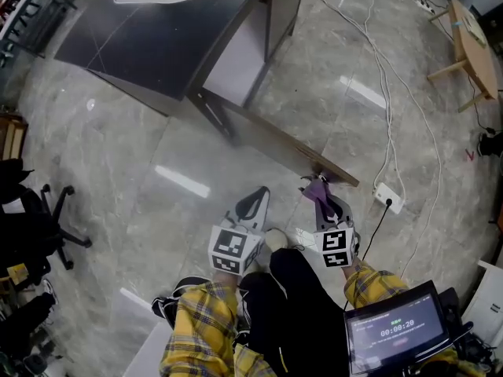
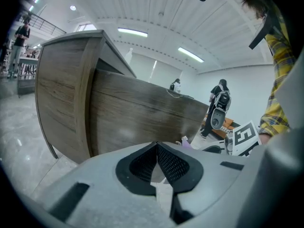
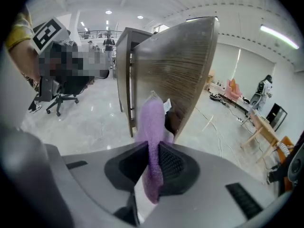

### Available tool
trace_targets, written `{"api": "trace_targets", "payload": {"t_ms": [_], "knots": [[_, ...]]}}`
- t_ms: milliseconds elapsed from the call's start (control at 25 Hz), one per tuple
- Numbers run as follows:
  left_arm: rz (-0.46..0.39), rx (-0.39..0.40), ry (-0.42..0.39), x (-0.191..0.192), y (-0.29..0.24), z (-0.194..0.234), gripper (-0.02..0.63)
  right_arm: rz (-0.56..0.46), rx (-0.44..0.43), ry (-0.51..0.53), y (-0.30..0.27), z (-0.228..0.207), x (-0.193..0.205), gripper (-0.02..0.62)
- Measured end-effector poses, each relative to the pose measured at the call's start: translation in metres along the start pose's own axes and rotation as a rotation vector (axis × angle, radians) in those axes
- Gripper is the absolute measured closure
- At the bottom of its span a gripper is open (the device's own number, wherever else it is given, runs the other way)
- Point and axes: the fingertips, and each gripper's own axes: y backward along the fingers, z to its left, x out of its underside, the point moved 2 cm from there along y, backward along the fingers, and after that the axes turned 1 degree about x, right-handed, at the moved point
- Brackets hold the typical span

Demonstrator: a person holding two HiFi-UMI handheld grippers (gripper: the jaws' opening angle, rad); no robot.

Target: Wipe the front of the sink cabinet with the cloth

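Note:
The sink cabinet (image 1: 157,38) has a dark top with a white basin, and its wood-grain door (image 1: 291,144) stands open toward me. My right gripper (image 1: 321,191) is shut on a purple cloth (image 1: 317,187) at the door's free end. In the right gripper view the cloth (image 3: 151,122) sticks up from the shut gripper (image 3: 153,148), right beside the door's edge (image 3: 180,65). My left gripper (image 1: 258,195) hovers just left of the right one. It is shut and holds nothing (image 2: 156,146), and it faces the door's wooden face (image 2: 142,113).
A white power strip (image 1: 388,197) and white cables (image 1: 385,77) lie on the marble floor to the right. A wooden table (image 1: 471,38) stands at far right, and a black office chair (image 1: 47,218) at the left. A tablet screen (image 1: 397,328) sits by my knee.

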Motion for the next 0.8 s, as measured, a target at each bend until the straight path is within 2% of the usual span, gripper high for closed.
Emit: {"api": "trace_targets", "payload": {"t_ms": [360,800], "knots": [[-0.050,0.014,-0.004,-0.029,0.026,-0.026,0.598,-0.037,-0.065,-0.014,0.037,0.019,-0.018,0.545],[-0.115,-0.070,0.029,-0.073,0.082,-0.034,0.598,-0.147,-0.143,-0.039,0.091,0.033,-0.086,0.545]]}}
